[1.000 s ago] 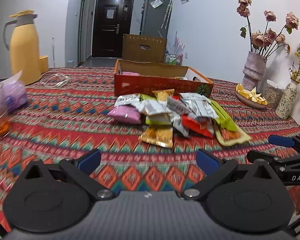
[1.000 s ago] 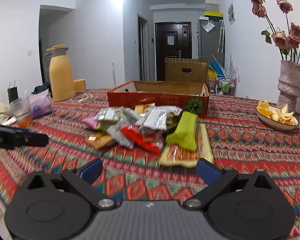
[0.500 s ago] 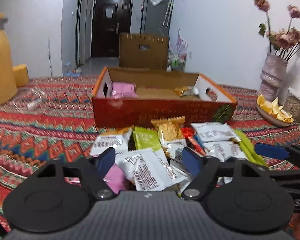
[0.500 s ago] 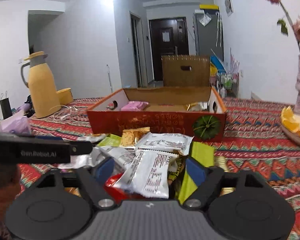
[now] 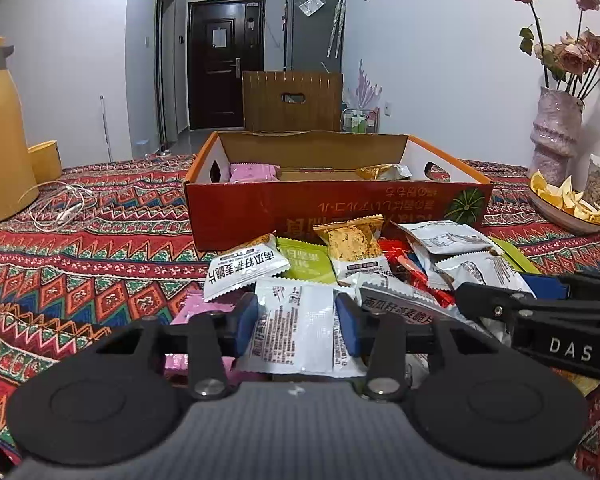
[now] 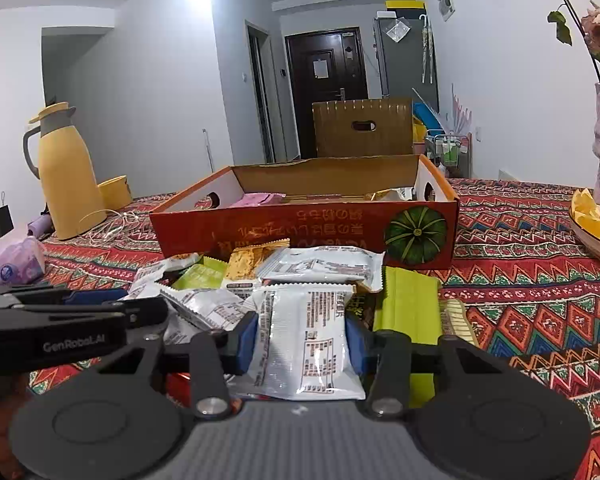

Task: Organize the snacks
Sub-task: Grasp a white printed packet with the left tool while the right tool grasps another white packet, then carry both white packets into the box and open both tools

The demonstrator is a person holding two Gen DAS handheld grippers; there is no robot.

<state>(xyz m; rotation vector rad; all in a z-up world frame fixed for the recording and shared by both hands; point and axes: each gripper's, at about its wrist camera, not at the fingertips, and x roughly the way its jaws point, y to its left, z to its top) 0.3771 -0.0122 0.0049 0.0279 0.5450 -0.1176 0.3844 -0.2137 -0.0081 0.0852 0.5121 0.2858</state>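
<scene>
Ahead of both grippers, open snack box [image 5: 340,204]; loose packet pile [image 5: 380,264] nearer. Left gripper [image 5: 296,320] and right gripper [image 6: 300,332] each closing on a white packet [image 5: 296,332] [image 6: 306,340] between pads: light, crinkly, slippery; pinch mid-body, gently.

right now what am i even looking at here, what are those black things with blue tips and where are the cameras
There is no robot here: a person holds a hand-held gripper in each hand, and each carries a camera looking forward along its two blue-padded fingers. One picture is from the left gripper, the other from the right gripper.

A patterned tablecloth holds a pile of snack packets in front of an open cardboard box.

Both grippers are closing. Each has a white packet between its fingers: the left one, the right one.
</scene>
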